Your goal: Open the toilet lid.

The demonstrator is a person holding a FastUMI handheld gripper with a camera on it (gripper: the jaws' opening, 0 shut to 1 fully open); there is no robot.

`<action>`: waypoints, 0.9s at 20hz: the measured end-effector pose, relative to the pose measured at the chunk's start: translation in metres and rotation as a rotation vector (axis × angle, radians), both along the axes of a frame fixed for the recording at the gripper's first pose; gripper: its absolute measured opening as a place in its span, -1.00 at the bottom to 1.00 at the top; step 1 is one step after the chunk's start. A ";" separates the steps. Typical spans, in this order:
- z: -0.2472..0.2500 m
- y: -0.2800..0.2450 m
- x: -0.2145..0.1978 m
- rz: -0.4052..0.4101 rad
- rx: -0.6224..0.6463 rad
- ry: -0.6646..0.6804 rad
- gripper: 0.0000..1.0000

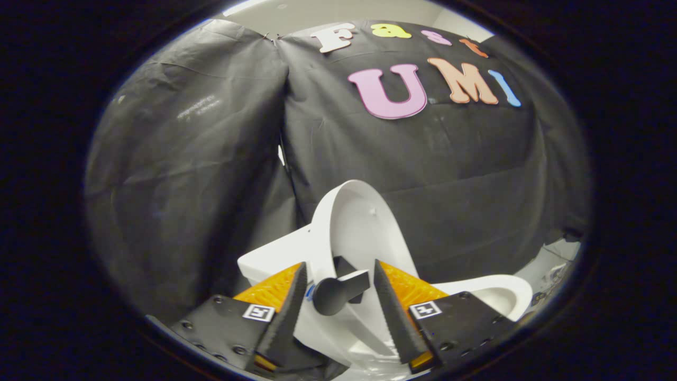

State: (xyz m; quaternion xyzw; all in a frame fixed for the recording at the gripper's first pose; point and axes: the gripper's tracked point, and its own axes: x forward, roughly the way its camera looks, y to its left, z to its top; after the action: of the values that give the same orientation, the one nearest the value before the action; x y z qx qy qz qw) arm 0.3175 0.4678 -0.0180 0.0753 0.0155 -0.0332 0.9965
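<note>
Toilet lid: the white toilet lid point(365, 227) is lifted up. It stands almost straight, tipped a little, just ahead of the fingers. Its hollow inner side faces this way.
Knob: a dark round knob point(333, 295) with a short bar sticks out from the lid's near edge. It sits between the two fingers.
Gripper: the gripper point(338, 296) is partly open. One finger is on each side of the knob. The left finger is right up against the knob and the right finger has a small gap. I cannot tell if they press on it.
Toilet bowl: the white toilet bowl point(500, 296) is open at the top. Its rim curves out past the right finger. What is inside is hidden.
Tank: a white tank point(270, 254) sits behind the lid, beyond the left finger.
Around: black cloth point(201, 174) hangs behind the toilet as the booth's wall. It is wrinkled and has a fold down the middle.
</note>
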 end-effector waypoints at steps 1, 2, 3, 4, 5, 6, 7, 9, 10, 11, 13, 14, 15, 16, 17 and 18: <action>0.007 -0.003 0.000 0.009 -0.005 -0.019 0.64; 0.016 -0.009 -0.003 0.009 -0.015 -0.038 0.79; 0.023 -0.019 -0.006 0.002 -0.025 -0.048 0.95; 0.029 -0.029 -0.009 -0.006 -0.034 -0.056 0.95; 0.037 -0.041 -0.013 -0.021 -0.039 -0.068 0.95; 0.047 -0.055 -0.018 -0.038 -0.044 -0.086 0.95; 0.058 -0.072 -0.023 -0.066 -0.044 -0.105 0.92; 0.076 -0.107 -0.034 -0.131 -0.049 -0.139 0.90; 0.086 -0.126 -0.040 -0.166 -0.053 -0.156 0.89; 0.094 -0.144 -0.047 -0.201 -0.062 -0.168 0.89; 0.105 -0.178 -0.060 -0.256 -0.089 -0.176 0.89; 0.109 -0.197 -0.065 -0.283 -0.115 -0.180 0.89; 0.113 -0.221 -0.073 -0.320 -0.135 -0.178 0.88; 0.115 -0.241 -0.080 -0.342 -0.150 -0.172 0.89; 0.118 -0.259 -0.087 -0.364 -0.163 -0.172 0.88; 0.124 -0.277 -0.095 -0.387 -0.186 -0.178 0.87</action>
State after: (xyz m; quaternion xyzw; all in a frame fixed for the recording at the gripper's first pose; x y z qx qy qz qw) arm 0.2221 0.1911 0.1056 -0.0125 -0.0901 -0.2183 0.9716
